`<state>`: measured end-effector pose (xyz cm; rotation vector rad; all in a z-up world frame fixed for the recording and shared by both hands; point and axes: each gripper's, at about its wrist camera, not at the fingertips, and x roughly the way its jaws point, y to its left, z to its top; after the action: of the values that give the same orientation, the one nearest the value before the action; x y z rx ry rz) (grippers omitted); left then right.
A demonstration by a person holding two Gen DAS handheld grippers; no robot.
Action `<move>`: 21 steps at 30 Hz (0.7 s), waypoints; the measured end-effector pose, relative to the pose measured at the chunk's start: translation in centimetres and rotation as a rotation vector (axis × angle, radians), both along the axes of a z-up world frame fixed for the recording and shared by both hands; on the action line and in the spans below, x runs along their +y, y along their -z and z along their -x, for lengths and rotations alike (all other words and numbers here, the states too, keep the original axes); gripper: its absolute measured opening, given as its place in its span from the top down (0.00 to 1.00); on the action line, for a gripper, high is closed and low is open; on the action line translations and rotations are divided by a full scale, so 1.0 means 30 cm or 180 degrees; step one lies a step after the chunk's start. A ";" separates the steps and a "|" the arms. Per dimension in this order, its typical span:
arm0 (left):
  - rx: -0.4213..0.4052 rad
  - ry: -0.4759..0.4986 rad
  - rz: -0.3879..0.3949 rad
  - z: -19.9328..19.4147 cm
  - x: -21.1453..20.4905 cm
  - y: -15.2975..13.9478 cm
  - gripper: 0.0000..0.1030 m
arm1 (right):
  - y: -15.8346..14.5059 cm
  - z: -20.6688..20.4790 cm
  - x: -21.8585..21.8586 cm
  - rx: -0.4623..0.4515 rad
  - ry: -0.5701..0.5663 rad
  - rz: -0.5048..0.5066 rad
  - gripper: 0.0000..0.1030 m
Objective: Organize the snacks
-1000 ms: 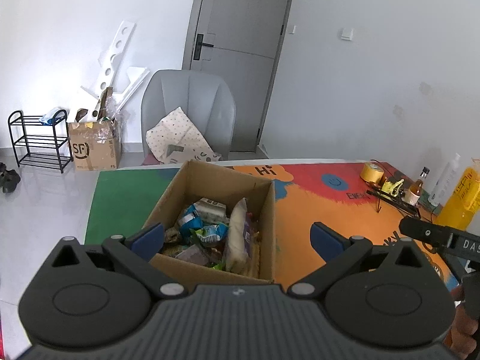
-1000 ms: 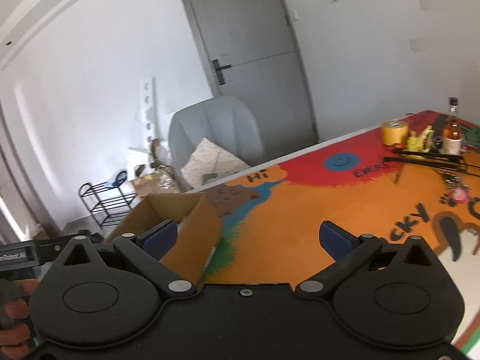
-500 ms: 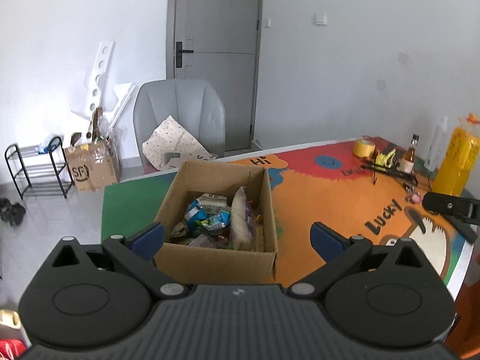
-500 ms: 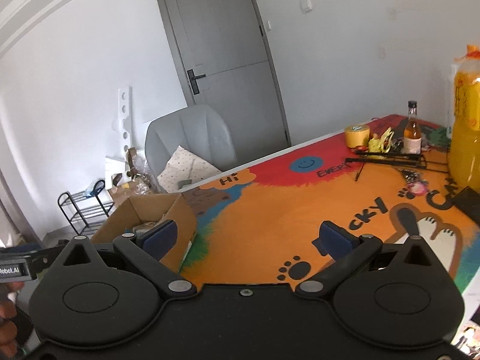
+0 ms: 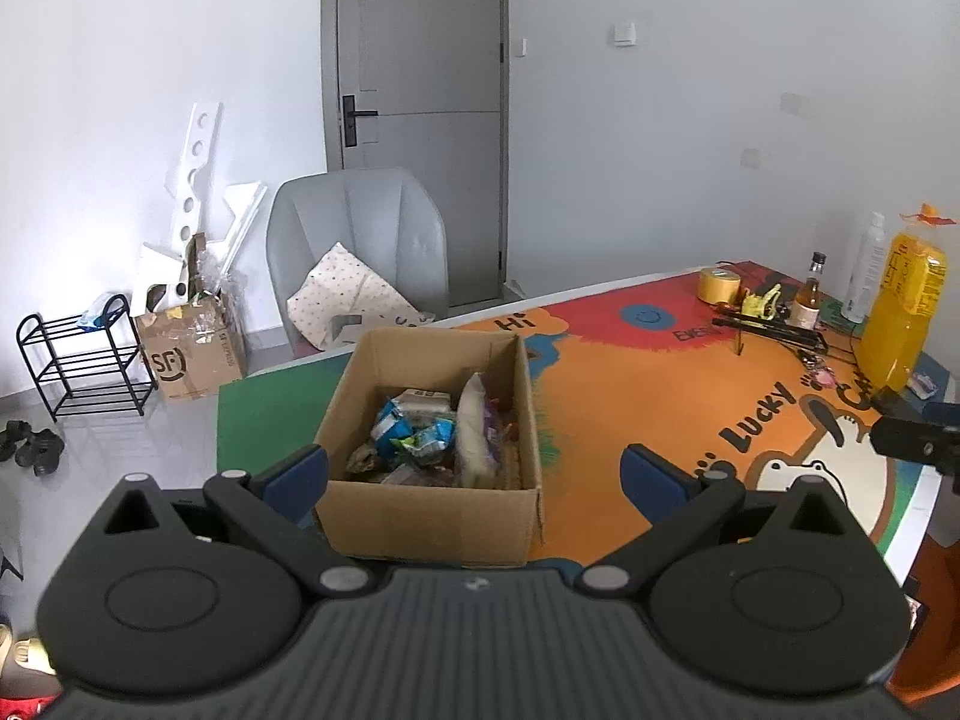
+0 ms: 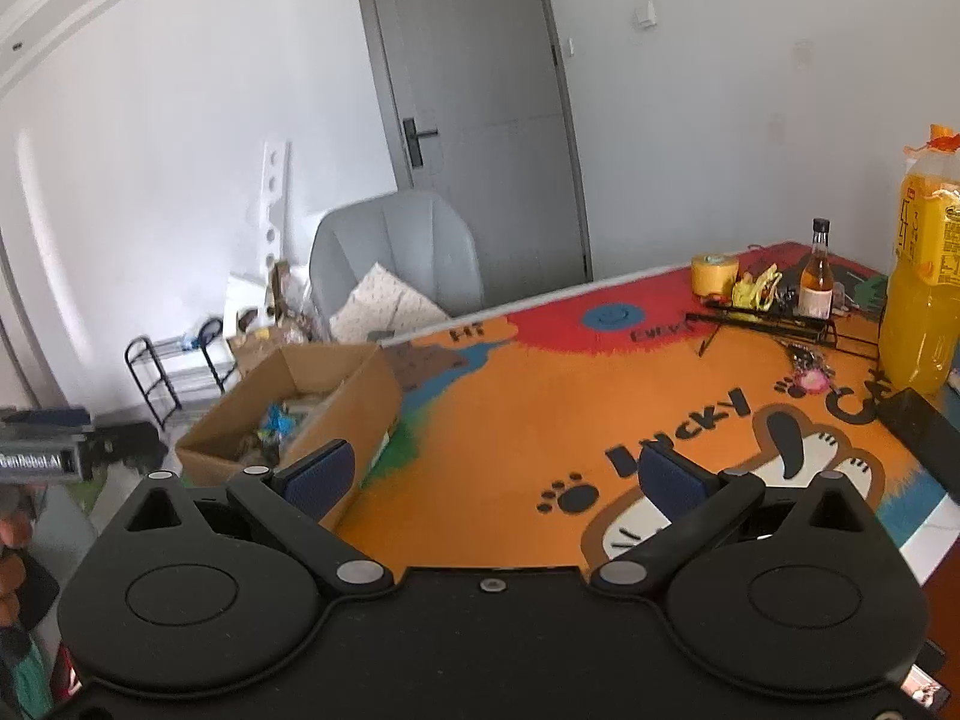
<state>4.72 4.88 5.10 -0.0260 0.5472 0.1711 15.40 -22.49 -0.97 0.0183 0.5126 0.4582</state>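
The cardboard box (image 5: 429,432) of snacks (image 5: 441,432) sits upright near the tabletop's (image 5: 630,408) left end, mouth up, long axis running away from the left gripper (image 5: 474,474), whose jaws are spread wide and empty. The right gripper (image 6: 495,474) hovers above the orange mat, jaws likewise apart, holding nothing. Since a second ago both cameras have pulled back and higher, so the box looks smaller and the yellow bottle (image 6: 921,276) has come into view
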 end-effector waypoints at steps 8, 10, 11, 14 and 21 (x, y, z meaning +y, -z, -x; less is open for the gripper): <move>-0.0001 0.0031 0.0030 0.016 -0.007 -0.006 0.00 | -0.020 0.022 -0.008 -0.0049 -0.0016 0.0007 0.00; -0.0004 0.0031 0.0032 0.019 -0.005 -0.007 0.00 | -0.028 0.027 -0.009 -0.0067 -0.0018 0.0000 0.00; -0.0005 0.0030 0.0032 0.019 -0.005 -0.007 0.00 | -0.031 0.030 -0.009 -0.0075 -0.0016 0.0001 0.00; 0.0003 0.0039 0.0030 0.020 -0.004 -0.007 0.00 | -0.034 0.032 -0.010 -0.0073 -0.0001 0.0002 0.00; 0.0019 0.0052 0.0046 0.022 -0.004 -0.007 0.00 | -0.039 0.034 -0.014 -0.0068 0.0027 -0.0001 0.00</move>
<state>4.07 4.76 5.30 -0.0350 0.5546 0.1514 14.39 -22.90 0.21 0.0160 0.4914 0.4499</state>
